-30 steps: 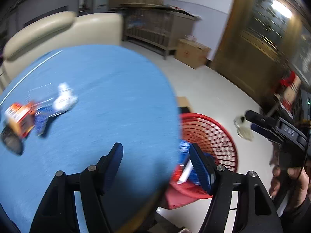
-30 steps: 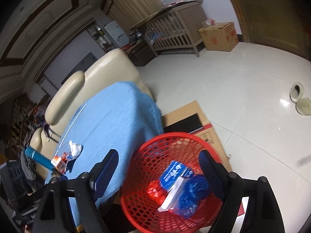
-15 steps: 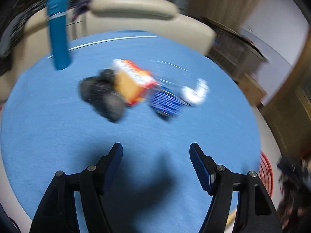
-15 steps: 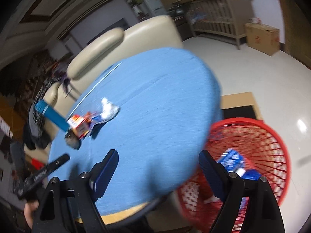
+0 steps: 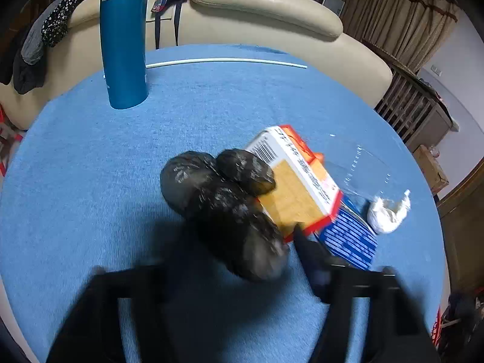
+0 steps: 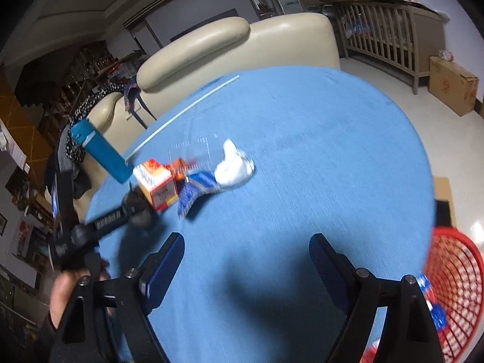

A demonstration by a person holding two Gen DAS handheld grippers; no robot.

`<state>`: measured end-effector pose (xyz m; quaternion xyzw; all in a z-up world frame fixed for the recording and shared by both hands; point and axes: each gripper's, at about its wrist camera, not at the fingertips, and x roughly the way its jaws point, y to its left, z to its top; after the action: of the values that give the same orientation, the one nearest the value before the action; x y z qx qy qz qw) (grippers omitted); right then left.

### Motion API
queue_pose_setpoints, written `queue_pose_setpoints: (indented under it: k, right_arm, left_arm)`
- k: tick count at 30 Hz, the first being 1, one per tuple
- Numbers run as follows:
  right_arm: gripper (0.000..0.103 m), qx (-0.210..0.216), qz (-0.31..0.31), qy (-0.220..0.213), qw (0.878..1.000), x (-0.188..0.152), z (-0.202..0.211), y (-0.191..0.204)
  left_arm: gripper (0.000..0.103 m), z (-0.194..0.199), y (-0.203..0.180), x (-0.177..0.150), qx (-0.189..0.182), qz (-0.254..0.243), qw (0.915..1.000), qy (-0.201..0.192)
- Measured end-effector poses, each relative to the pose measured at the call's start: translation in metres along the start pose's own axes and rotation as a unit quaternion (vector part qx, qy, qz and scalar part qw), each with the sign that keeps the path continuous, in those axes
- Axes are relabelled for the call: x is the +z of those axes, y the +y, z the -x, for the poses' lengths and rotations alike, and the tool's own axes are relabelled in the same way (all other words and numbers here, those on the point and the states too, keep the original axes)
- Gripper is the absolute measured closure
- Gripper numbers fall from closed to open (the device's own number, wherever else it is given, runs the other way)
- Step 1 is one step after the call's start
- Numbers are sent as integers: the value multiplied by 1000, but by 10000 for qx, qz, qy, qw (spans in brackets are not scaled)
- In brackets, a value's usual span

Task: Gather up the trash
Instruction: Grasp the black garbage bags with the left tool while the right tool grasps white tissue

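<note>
Step in hand: approach to pickup. The left gripper (image 5: 242, 260) is low over the blue table (image 5: 75, 181), its fingers motion-blurred. One finger lies just beside the box (image 5: 298, 181); the other is hidden in blur, so whether the jaws are apart or together cannot be told. The black bag (image 5: 224, 202) fills the space ahead of it, at 12 o'clock.

Trash cluster, left wrist view: bag touching the box at 1 o'clock; blue wrapper (image 5: 348, 236) under the box corner at 2 o'clock; white wad (image 5: 387, 214) just beyond, at 3 o'clock. A blue bottle (image 5: 124, 39) stands well apart at 11 o'clock.

The right gripper (image 6: 245, 260) hovers empty, jaws wide apart. The red bin (image 6: 450, 290) sits off the table edge at 4 o'clock and already holds items.

Next move, as judged: straddle the bag, clamp, lift clear of the box, then carry to the bin. The bag looks soft; grip centrally.
</note>
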<state>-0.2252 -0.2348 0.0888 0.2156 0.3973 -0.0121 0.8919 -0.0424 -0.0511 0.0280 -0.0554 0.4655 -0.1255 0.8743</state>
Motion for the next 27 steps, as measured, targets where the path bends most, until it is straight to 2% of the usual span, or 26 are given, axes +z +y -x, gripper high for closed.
queue_pose_setpoints:
  k: [1, 5, 9, 14, 15, 16, 17, 18, 20, 22, 27]
  right_arm:
    - [16, 17, -32, 5, 10000, 6, -7, 1]
    - [16, 40, -154, 78, 9998, 36, -50, 7]
    - [16, 12, -368, 283, 9989, 57, -98, 10]
    - [17, -78, -414, 405, 9983, 67, -132, 16]
    - [20, -153, -374, 434, 9982, 68, -137, 17]
    - [42, -189, -342, 471, 9981, 67, -140, 17]
    - [54, -171, -333, 534, 9979, 66, -144, 17]
    - [60, -150, -348, 571, 9976, 65, -147, 17]
    - [63, -147, -251, 554, 9980, 64, -145, 19]
    - [70, -57, -233, 525, 9983, 64, -140, 20]
    - [70, 44, -213, 280, 9994, 61, -107, 18]
  left_arm:
    - [66, -2, 4, 1, -56, 57, 10000, 53]
    - [76, 2, 12, 0, -72, 16, 10000, -21]
    - [78, 12, 25, -5, 15, -18, 10000, -51]
    - [78, 23, 32, -11, 80, -49, 10000, -20]
    - [78, 24, 32, -12, 70, -59, 10000, -7]
    - [78, 25, 32, -13, 78, -79, 9999, -1]
    - [78, 25, 32, -13, 80, -91, 9999, -3]
    - [78, 26, 31, -14, 73, -108, 9999, -3]
    - [78, 28, 30, -14, 55, -145, 9999, -8]
    - [79, 32, 28, -14, 46, -186, 9998, -51]
    - [79, 52, 21, -19, -21, -287, 9993, -230]
